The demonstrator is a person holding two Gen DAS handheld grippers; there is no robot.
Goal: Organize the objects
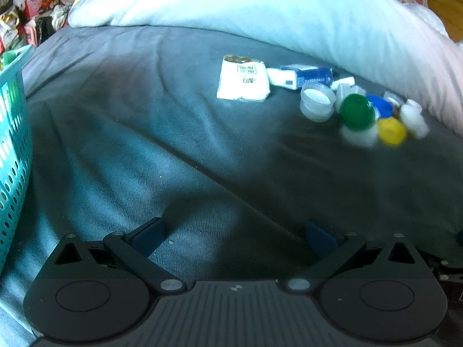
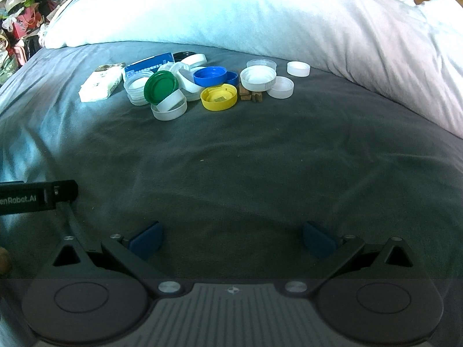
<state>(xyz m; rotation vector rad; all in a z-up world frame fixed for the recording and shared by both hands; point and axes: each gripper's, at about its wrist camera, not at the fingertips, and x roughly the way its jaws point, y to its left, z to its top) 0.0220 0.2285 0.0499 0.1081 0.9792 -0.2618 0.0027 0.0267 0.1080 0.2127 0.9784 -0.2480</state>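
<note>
In the left wrist view, the left gripper (image 1: 234, 235) is held low over a grey bedsheet (image 1: 130, 144), its blue-padded fingers (image 1: 150, 235) spread wide with nothing between them. A teal perforated basket (image 1: 13, 150) is seen at the left edge. Far ahead and to the right, a white packet (image 1: 243, 79) lies flat, with a blue-and-white box (image 1: 301, 76) just beside it. A cluster of lids is gathered further right — a clear lid (image 1: 317, 101), a green lid (image 1: 356, 111) and a yellow lid (image 1: 392, 131), somewhat blurred. A pale duvet (image 1: 260, 8) is heaped behind them.

In the right wrist view, the right gripper (image 2: 233, 238) is likewise held apart and empty above the sheet. The lids are piled ahead, well apart from the fingers: the green lid (image 2: 160, 86) is propped on white ones, the yellow lid (image 2: 219, 97) lies open side up, a blue lid (image 2: 210, 75) sits behind it. Small brown blocks (image 2: 250, 94) are found beside the yellow lid — white lids (image 2: 257, 78) just beyond. Part of the left gripper (image 2: 37, 196) shows at the left edge.
</note>
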